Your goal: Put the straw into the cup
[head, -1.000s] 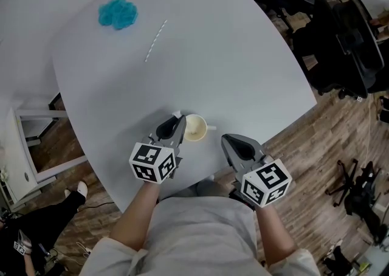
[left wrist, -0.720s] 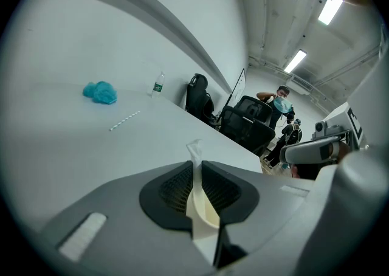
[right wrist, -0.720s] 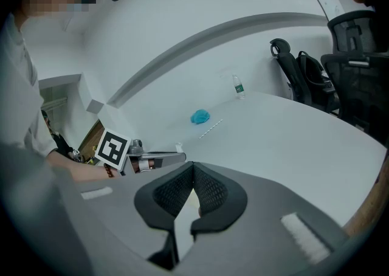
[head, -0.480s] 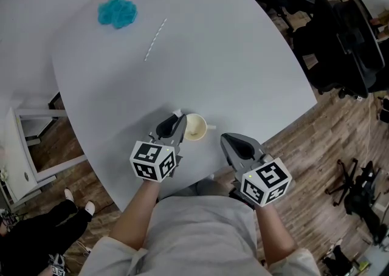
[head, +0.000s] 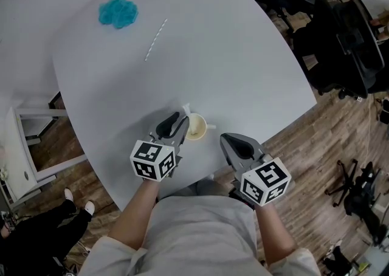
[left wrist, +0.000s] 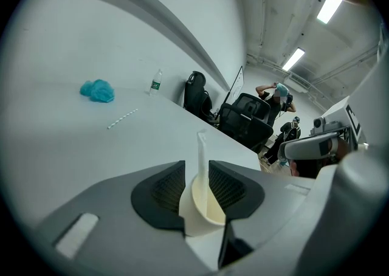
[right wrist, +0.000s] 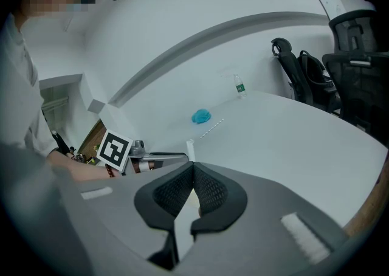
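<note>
A small cream cup (head: 196, 127) stands near the front edge of the white table (head: 237, 56). A white straw (head: 185, 110) stands in it, leaning on the rim. My left gripper (head: 180, 120) is right at the cup's left side. In the left gripper view the cup (left wrist: 203, 208) and the straw (left wrist: 201, 159) sit between the jaws, which are opening; the pads stand clear of the straw. My right gripper (head: 226, 139) rests just right of the cup's handle. Its jaws are shut tip to tip (right wrist: 193, 168) with nothing between them.
A second, striped straw (head: 155, 40) lies far out on the table, with a blue crumpled lump (head: 118, 12) beyond it to the left. A water bottle (left wrist: 155, 82) stands at the far edge. Office chairs (head: 340, 37) crowd the floor to the right.
The left jaws have spread apart and let go of the straw. Its top has tipped slightly right and now rests in the cup. Neither hand has moved.
</note>
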